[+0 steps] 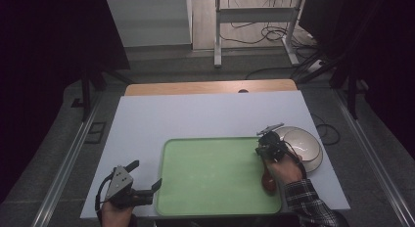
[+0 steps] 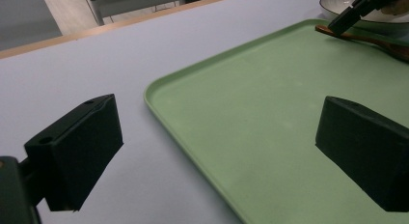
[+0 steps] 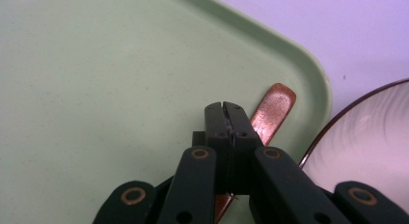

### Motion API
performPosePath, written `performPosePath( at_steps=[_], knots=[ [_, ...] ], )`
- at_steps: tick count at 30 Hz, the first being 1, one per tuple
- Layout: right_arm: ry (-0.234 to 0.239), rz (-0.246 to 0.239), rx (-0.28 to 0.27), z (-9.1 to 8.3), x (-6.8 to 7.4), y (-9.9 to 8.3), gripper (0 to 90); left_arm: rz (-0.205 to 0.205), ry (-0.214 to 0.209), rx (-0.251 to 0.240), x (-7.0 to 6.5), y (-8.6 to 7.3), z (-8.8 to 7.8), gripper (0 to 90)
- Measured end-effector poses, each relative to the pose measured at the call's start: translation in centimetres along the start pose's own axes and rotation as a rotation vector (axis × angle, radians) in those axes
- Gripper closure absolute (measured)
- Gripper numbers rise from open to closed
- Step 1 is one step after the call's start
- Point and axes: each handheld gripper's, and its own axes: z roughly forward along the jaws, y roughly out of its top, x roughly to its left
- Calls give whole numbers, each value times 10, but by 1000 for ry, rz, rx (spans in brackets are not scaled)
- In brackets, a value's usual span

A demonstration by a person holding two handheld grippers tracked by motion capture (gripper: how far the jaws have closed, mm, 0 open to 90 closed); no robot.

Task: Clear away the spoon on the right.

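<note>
Right gripper [image 3: 225, 119] sat low over the near right corner of the green tray [image 3: 96, 79], its jaws pressed together. In the right gripper view a brown wooden spoon [image 3: 275, 110] ran directly beneath and just past the jaw tips, its handle end pointing ahead of the gripper toward the tray's rim. Whether the jaws actually pinched the handle or merely rested clenched over it could not be told. In the high view the spoon's bowl end [image 1: 267, 180] lay back under the person's right hand [image 1: 284, 169], so its long axis ran along the gripper's own line, near to far.

To that gripper's right, off the tray on the white worktop [image 1: 205, 114], stood a pale bowl [image 1: 303, 144] that looked empty; the tray held the spoon and nothing else that could be seen.

Left gripper [image 1: 142, 188] hovered well apart, just beside the tray's left edge, jaws spread wide and holding nothing. The right hand was plainly the nearer one for any move with the spoon.
</note>
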Motion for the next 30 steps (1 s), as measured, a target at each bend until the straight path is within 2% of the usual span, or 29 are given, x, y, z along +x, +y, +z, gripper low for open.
performPosePath(
  at_steps=[13,30],
  knots=[
    [29,-16,-52,-8,2,0,839,-8,0,-8,1,0,-1,24],
    [38,-34,-127,-21,6,-2,714,-32,-11,-4,2,0,-2,29]
  ],
)
